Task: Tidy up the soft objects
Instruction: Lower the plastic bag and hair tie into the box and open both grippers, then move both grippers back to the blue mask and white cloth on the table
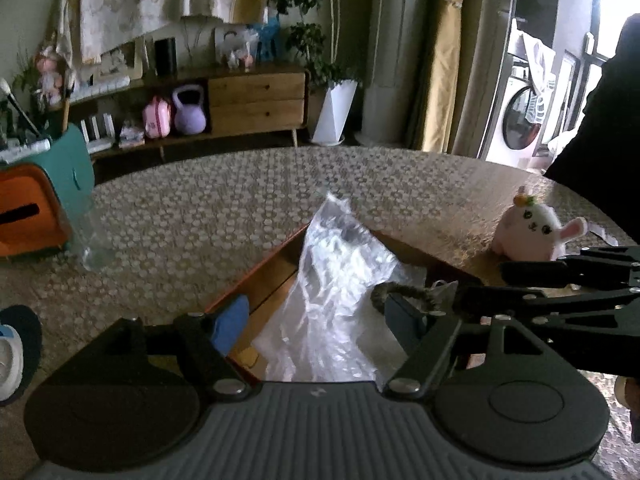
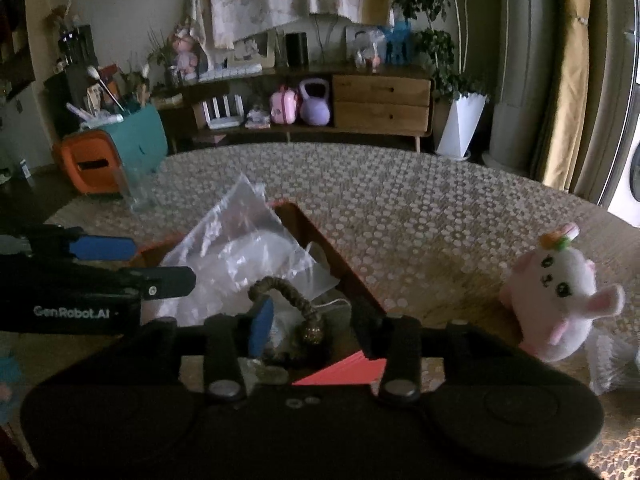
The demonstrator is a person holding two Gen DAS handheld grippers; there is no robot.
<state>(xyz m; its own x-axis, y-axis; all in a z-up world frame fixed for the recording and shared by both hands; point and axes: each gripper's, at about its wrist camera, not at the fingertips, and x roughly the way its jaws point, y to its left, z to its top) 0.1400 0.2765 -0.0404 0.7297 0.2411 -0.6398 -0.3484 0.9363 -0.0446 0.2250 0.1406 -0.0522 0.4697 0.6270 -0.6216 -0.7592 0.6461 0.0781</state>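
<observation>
Plastic bag (image 1: 340,280) lies lengthwise in the wooden tray (image 1: 256,276) — pointing away, both grippers' fingers released.

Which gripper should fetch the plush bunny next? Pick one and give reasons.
Right. The plush bunny sits on the table on the right gripper's side of the wooden box. The left gripper hangs over the plastic bag, with the right gripper between it and the bunny.

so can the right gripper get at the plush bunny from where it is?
Probably yes. The plush bunny sits on the bare tablecloth, outside the wooden box; nothing lies between it and the open right gripper.
</observation>
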